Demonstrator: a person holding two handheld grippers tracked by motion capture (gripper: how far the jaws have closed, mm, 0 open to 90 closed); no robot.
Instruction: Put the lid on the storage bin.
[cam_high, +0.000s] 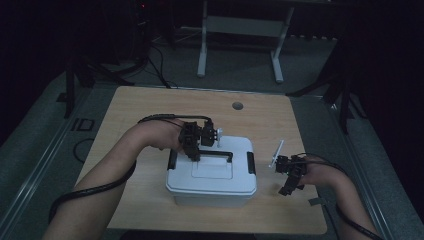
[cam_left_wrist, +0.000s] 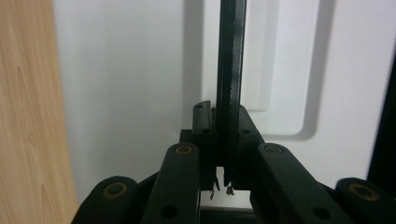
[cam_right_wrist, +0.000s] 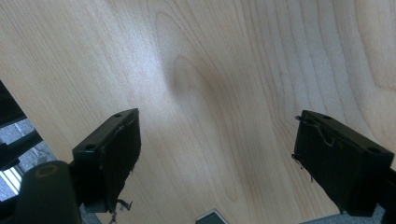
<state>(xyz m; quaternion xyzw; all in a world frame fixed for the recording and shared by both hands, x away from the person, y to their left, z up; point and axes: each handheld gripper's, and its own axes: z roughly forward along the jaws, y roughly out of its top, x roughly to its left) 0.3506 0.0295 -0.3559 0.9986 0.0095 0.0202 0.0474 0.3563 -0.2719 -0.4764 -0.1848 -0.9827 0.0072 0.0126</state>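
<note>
a white lidded box (cam_high: 212, 175) is seen standing on the wooden surface (cam_high: 280, 130), set toward the near edge and roughly midway between the left and right edges. a black handle (cam_high: 216, 153) is raised over the lid, and black latches are fitted at the lid's left and right ends. the left tongs (cam_high: 196, 156) are brought in from the left over the far left part of the lid and are closed on the handle; in the left gripper view the handle bar (cam_left_wrist: 232, 70) is seen clamped between the two pads, running straight away from the camera over the white lid, with a strip of bare wood left at the lid's edge. the right tongs (cam_high: 289, 186) are held just to the right of the box, near the surface's right edge and apart from the box; their jaws are spread wide with nothing between them, and in the right gripper view plain wood grain (cam_right_wrist: 224, 93) lies between the pads, with the surface's edge and the floor glimpsed at the lower left. far of the box a wide stretch of surface is left bare up to a round cable hole (cam_high: 237, 106) near the far edge. to the left of the box a band of bare wood is crossed by the left forearm and its cable (cam_high: 90, 192). little room is left between the box and the near edge.
</note>
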